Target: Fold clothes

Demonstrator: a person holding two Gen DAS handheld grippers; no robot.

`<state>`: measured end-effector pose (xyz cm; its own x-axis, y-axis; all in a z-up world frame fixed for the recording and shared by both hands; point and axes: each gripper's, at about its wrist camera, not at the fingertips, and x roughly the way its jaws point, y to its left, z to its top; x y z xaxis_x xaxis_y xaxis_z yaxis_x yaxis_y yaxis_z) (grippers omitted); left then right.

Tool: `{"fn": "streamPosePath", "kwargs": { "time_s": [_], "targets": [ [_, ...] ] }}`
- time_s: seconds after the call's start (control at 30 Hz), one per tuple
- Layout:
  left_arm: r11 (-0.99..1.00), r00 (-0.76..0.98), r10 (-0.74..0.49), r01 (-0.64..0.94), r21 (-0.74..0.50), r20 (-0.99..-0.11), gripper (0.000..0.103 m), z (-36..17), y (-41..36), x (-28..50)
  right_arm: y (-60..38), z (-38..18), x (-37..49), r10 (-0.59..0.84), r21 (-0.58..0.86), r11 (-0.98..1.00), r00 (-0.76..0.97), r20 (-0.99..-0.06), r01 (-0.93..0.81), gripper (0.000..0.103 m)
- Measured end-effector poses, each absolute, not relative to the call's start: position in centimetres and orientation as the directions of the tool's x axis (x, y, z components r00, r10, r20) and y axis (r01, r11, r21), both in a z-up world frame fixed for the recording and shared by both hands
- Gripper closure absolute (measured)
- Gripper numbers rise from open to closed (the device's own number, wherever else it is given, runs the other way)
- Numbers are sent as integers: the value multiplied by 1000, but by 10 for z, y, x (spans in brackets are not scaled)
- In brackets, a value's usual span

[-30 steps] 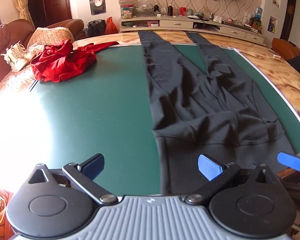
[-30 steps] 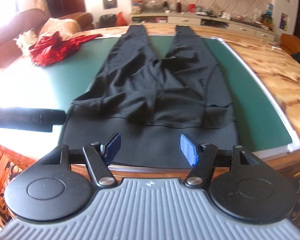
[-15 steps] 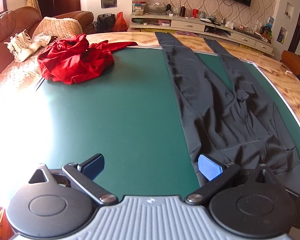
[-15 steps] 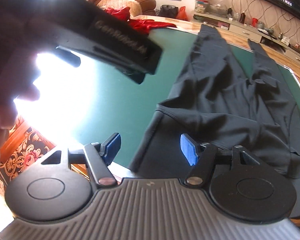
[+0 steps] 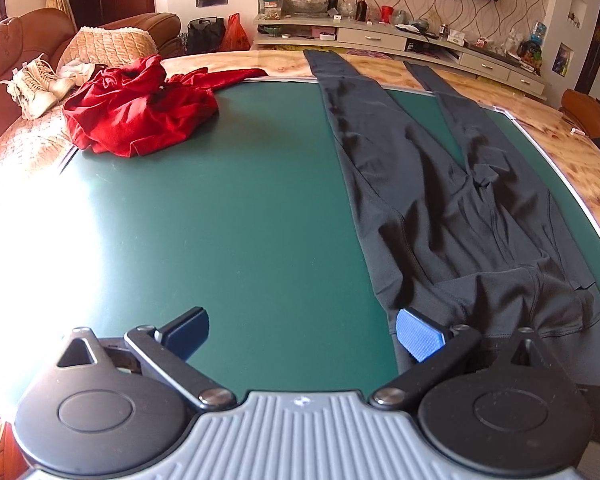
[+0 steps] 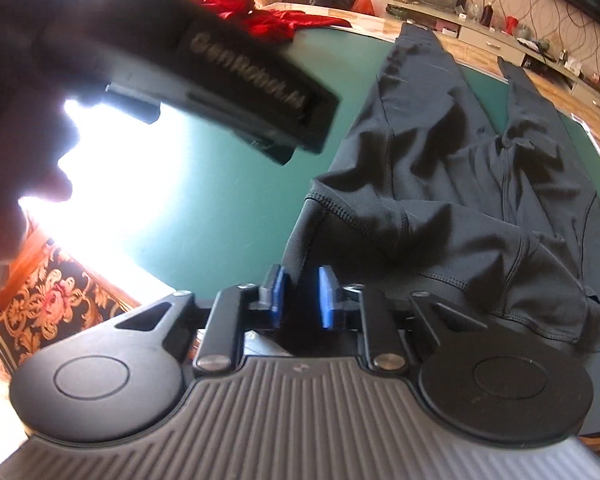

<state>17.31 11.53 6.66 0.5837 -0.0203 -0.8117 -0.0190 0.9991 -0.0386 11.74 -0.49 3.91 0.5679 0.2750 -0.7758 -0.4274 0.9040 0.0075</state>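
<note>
On green table [image 5: 240, 220], black leggings [image 5: 440, 208] flat, unfolded; right gripper [image 6: 300, 296] pinching waistband corner, left gripper [image 5: 300, 330] spread, empty; all folds remain

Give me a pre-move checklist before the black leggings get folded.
1. Right hand-held gripper on the waistband corner of the black leggings: pads nearly closed around fabric; firm grip cannot tell.
2. Left hand-held gripper ready: open, holding nothing, ok.
3. Leggings spread flat: not ok, wrinkled near the waist.
4. Legs on the green mat: not ok, cuffs run past its far edge.
5. Red garment away from the leggings: ok.
</note>
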Motion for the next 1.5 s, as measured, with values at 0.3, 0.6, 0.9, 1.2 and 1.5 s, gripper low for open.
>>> {"fn": "streamPosePath", "kwargs": {
  "time_s": [0.3, 0.6, 0.9, 1.2, 1.5],
  "targets": [
    [1000, 602, -18, 9, -15, -798, 0, 81, 91, 173, -105, 79, 137, 347, 246, 938, 623, -701, -245, 97],
    [987, 607, -89, 159, 10, -790, 0, 88, 8, 178, -274, 67, 127, 199, 364, 926, 688, -698, 103, 97],
    [959, 578, -134, 279, 42, -805, 0, 69, -74, 175, -309, 17, 116, 145, 367, 906, 658, -739, 213, 97],
    [952, 560, -122, 300, 64, -820, 0, 52, -90, 178, -290, 12, 115, 103, 294, 929, 607, -788, 224, 94],
    [958, 573, -117, 282, 60, -811, 0, 53, -50, 244, -291, 76, 171, 101, 249, 962, 695, -712, 115, 54]
  ]
}}
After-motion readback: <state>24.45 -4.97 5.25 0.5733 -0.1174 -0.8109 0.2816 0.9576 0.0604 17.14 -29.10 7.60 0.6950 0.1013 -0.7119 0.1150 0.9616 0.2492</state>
